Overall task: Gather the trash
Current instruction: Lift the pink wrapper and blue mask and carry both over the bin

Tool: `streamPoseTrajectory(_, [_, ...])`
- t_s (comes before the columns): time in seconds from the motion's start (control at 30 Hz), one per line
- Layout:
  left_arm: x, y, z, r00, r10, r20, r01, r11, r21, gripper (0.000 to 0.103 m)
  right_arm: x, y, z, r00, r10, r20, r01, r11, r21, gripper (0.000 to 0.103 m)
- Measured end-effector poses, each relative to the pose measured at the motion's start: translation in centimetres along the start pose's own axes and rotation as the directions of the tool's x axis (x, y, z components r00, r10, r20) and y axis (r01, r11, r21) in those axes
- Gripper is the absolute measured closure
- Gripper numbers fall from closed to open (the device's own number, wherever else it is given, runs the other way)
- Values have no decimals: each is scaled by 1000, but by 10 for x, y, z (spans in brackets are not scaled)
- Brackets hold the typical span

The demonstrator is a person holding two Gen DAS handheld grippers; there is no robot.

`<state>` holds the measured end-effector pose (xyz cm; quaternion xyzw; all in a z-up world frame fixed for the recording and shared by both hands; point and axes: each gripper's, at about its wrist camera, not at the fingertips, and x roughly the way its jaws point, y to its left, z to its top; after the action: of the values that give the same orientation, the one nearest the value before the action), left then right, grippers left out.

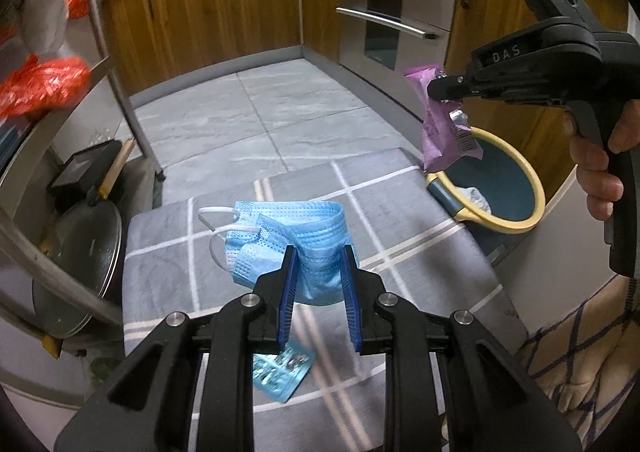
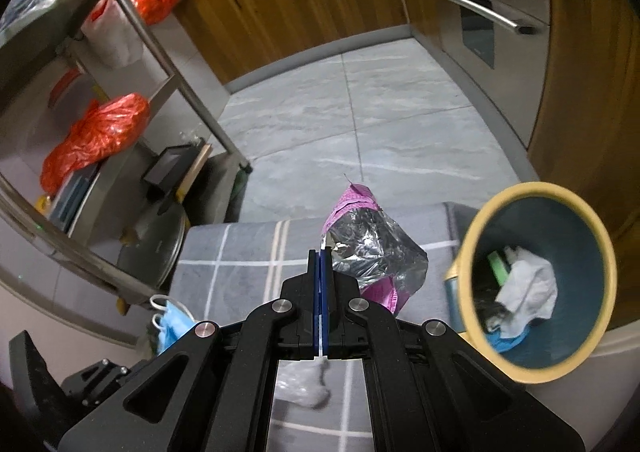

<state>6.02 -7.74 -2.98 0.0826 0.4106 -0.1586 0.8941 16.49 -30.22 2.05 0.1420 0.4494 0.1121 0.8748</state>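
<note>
With both tools loaded, the carry step is in hand: left tool (image 1: 319, 252) grips the mask (image 1: 280, 236), right tool (image 2: 322, 256) clamps the wrapper (image 2: 372, 248), both just beside the bin (image 2: 472, 252). Next: move over the bin and release.

Face mask (image 1: 288, 236) on checked cloth (image 1: 420, 252), bin (image 2: 536, 284) right of it, shelf rack (image 2: 132, 64) left.

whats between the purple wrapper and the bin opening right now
Nothing solid: in the right wrist view the purple wrapper, held in the right gripper, hangs left of the bin, with only the checked cloth showing in the gap.
</note>
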Motion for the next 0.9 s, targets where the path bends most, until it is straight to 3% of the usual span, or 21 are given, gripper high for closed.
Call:
streamPoseTrajectory(0.47, [15,-64,30,996,-93,5,93,994,55,81,-31,-52,8,996,-63,65,62,998,24,101])
streamPoseTrajectory(0.7, [22,-72,35,996,-94,-2,94,993,68,81,-44,-62,14,990,-104,96,106,994,-17,101])
streamPoseTrajectory(0.9, [19,-74,58,992,-119,43,116,991,68,81,-63,-74,28,979,-127,159,133,991,-28,101])
